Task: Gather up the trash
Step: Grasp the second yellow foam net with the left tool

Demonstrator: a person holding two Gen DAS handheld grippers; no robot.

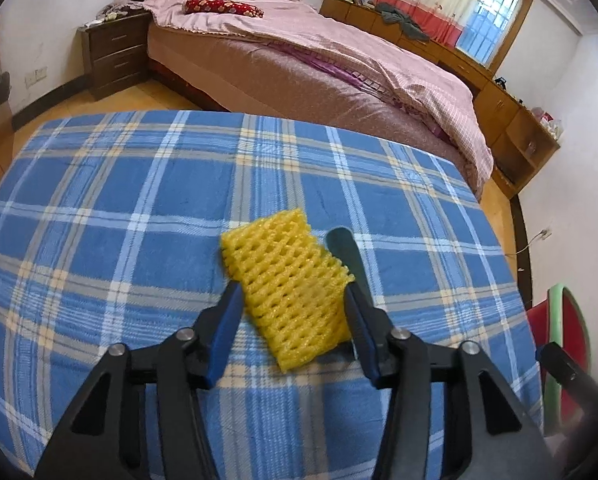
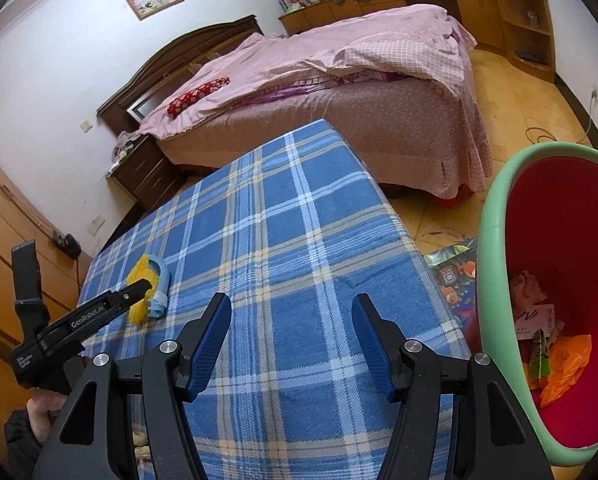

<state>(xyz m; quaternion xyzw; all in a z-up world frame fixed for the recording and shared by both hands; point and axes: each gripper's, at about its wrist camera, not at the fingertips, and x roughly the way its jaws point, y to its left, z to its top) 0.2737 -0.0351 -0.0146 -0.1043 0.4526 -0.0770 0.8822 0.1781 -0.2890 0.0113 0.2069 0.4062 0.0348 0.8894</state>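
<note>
A yellow foam net (image 1: 287,284) lies tilted on the blue plaid tablecloth (image 1: 139,200). My left gripper (image 1: 291,300) is shut on it, with both blue pads against its sides. A light blue item (image 1: 343,248) lies just behind the net. In the right wrist view the net (image 2: 139,276) and the blue item (image 2: 161,276) sit near the table's left edge, with a left finger (image 2: 115,306) across them. My right gripper (image 2: 291,336) is open over bare cloth (image 2: 283,220), with nothing between its fingers. The red bin with a green rim (image 2: 495,240) stands beside the table on the right.
The bin holds an orange bag (image 2: 567,368) and paper scraps. A colourful printed bag (image 2: 455,276) lies on the floor between table and bin. A bed (image 1: 339,80) with a pink quilt stands beyond the table. A hand (image 2: 43,404) holds the left gripper's handle.
</note>
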